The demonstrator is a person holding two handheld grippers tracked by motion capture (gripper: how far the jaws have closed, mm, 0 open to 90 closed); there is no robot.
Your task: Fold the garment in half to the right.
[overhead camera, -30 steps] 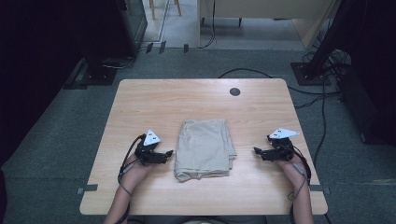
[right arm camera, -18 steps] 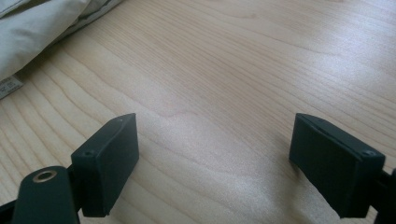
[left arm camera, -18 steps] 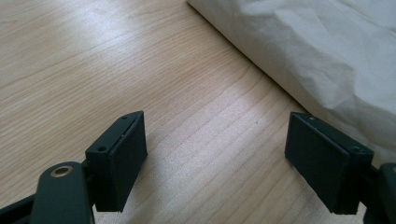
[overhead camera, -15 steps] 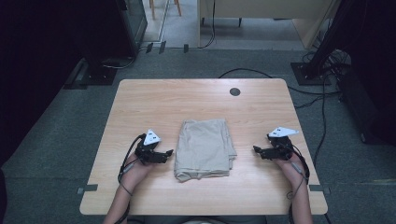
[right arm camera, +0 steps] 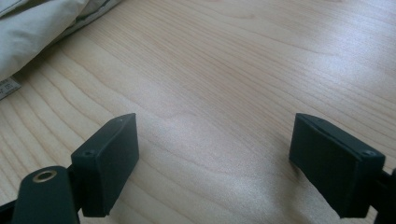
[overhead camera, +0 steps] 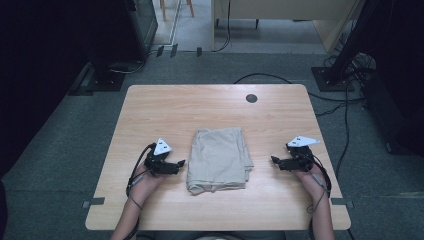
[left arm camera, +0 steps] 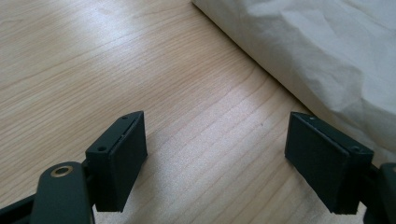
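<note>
A folded beige cloth [overhead camera: 219, 159] lies in the middle of the wooden table [overhead camera: 200, 110]. My left gripper [overhead camera: 181, 163] rests on the table just left of the cloth, pointing toward it. It is open, with bare wood between its jaws and the cloth [left arm camera: 327, 51] close ahead on the right in the left gripper view. My right gripper [overhead camera: 273, 159] rests to the right of the cloth and also points at it. It is open over bare wood, and the cloth's edge [right arm camera: 42, 28] shows at the upper left in the right gripper view.
A round dark cable hole [overhead camera: 251, 98] sits near the table's far edge. Cables [overhead camera: 345, 115] run across the grey floor to the right, beside dark equipment stands. The person's forearms [overhead camera: 131, 210] come in over the table's near edge.
</note>
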